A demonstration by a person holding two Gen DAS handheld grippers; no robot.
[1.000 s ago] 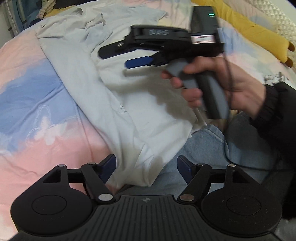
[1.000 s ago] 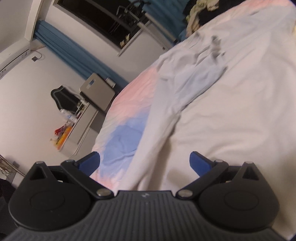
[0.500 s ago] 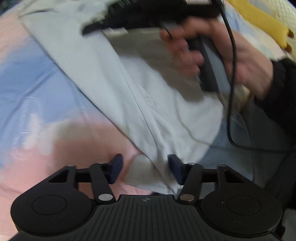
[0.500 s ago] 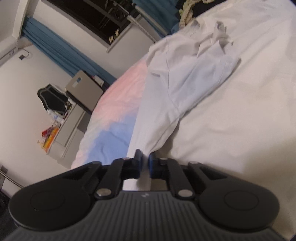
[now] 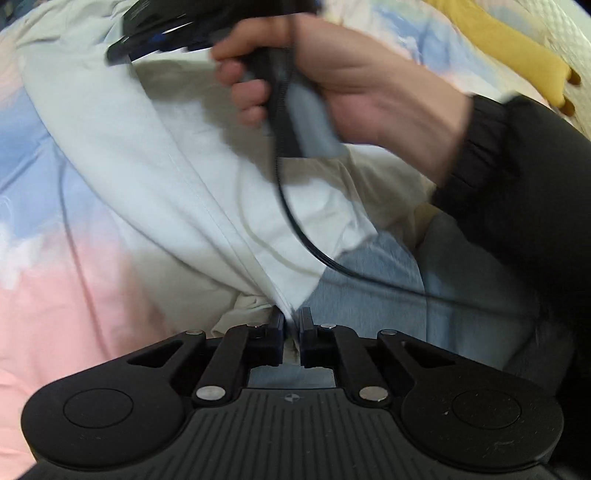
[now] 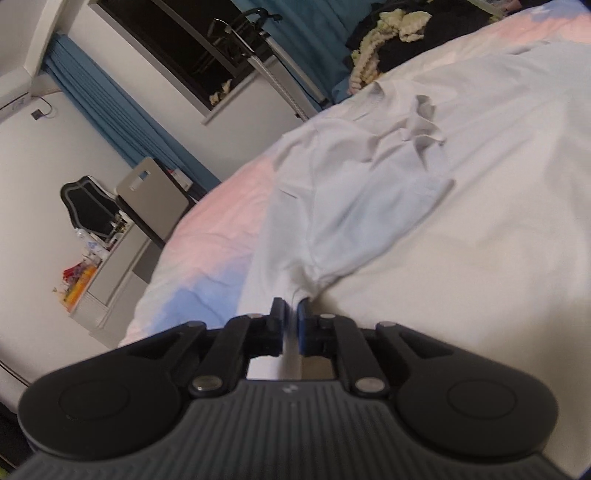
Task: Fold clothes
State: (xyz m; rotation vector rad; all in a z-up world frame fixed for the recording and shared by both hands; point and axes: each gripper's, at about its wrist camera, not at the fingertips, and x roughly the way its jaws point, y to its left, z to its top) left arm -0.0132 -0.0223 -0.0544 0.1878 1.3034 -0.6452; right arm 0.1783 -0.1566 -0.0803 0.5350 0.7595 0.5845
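Observation:
A white T-shirt (image 5: pixel 155 155) lies spread on the pink and blue bedsheet (image 5: pixel 55 288). My left gripper (image 5: pixel 291 319) is shut on the shirt's near bottom corner. My right gripper (image 6: pixel 290 308) is shut on the shirt's side edge near the sleeve (image 6: pixel 369 206). In the left wrist view the right gripper (image 5: pixel 155 33) shows blurred at the top, held in a hand (image 5: pixel 332 81) above the shirt. The collar area (image 6: pixel 417 122) is bunched farther up the bed.
The person's jeans (image 5: pixel 369 295) and black sleeve (image 5: pixel 517 177) are at the right. A yellow pillow (image 5: pixel 517 55) lies at the far right. Beyond the bed stand a grey desk (image 6: pixel 110 273), a chair (image 6: pixel 155 195) and blue curtains (image 6: pixel 122 110).
Both grippers closed: the right one first on the shirt's side edge, then the left one on the bottom corner. The shirt edge has lifted and pulled taut between them.

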